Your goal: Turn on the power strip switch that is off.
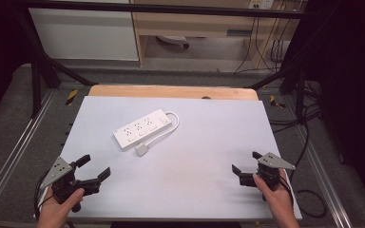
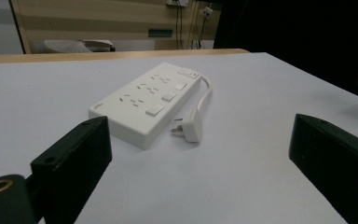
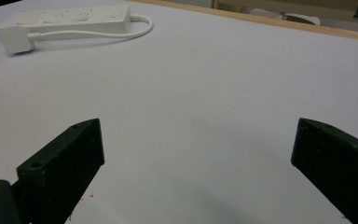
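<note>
Left claw point(image 1: 94, 167) wide, empty, near counter point(image 1: 209, 142) front edge, well short of power strip point(image 1: 141, 128), aimed at it, likely lining up a reach. Plug point(image 1: 141, 149) lies just in front of strip, cord looped back. Right claw point(image 1: 246, 162) wide, empty, well right of strip.

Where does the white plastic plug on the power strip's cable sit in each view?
High view: white plastic plug, centre-left, just nearside of the white power strip.
Left gripper view: centre, right of the strip.
Right gripper view: upper left.
Shared landmark: the strip's looping white cable.
</note>
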Available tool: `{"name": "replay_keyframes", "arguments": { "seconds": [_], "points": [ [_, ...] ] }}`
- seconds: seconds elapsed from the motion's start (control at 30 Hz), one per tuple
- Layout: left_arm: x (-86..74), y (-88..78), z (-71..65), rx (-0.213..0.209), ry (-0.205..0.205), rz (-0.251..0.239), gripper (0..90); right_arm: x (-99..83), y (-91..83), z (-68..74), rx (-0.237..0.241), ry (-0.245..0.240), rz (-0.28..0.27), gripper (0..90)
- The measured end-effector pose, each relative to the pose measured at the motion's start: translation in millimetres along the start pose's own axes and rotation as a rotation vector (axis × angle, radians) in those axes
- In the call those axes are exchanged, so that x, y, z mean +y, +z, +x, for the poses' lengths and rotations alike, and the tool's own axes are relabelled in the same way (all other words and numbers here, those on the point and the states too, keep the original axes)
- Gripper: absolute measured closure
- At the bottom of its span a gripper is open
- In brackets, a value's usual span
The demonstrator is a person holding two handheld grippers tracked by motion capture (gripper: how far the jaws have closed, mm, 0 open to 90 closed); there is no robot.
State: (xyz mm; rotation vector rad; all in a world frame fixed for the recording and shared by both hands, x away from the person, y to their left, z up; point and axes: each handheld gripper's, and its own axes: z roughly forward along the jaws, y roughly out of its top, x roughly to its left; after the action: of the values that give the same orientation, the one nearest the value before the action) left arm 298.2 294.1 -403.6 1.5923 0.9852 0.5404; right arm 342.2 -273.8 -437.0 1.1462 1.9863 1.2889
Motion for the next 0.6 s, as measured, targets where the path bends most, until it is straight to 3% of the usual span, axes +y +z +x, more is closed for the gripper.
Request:
{"name": "replay_keyframes", "arguments": {
  "seconds": [0.23, 0.6],
  "points": [
    [5.5, 6.0, 1.4, -0.014, -0.015, 0.011, 6.5, -0.2, 0.4, 0.7, 0.000, -0.004, 0.001, 2.8],
    [20.0, 15.0, -2.0, -0.034, 0.008, 0.025, 6.5, -0.3, 1.0, 1.5, 0.003, 0.008, 0.004, 2.8]
  ]
}}
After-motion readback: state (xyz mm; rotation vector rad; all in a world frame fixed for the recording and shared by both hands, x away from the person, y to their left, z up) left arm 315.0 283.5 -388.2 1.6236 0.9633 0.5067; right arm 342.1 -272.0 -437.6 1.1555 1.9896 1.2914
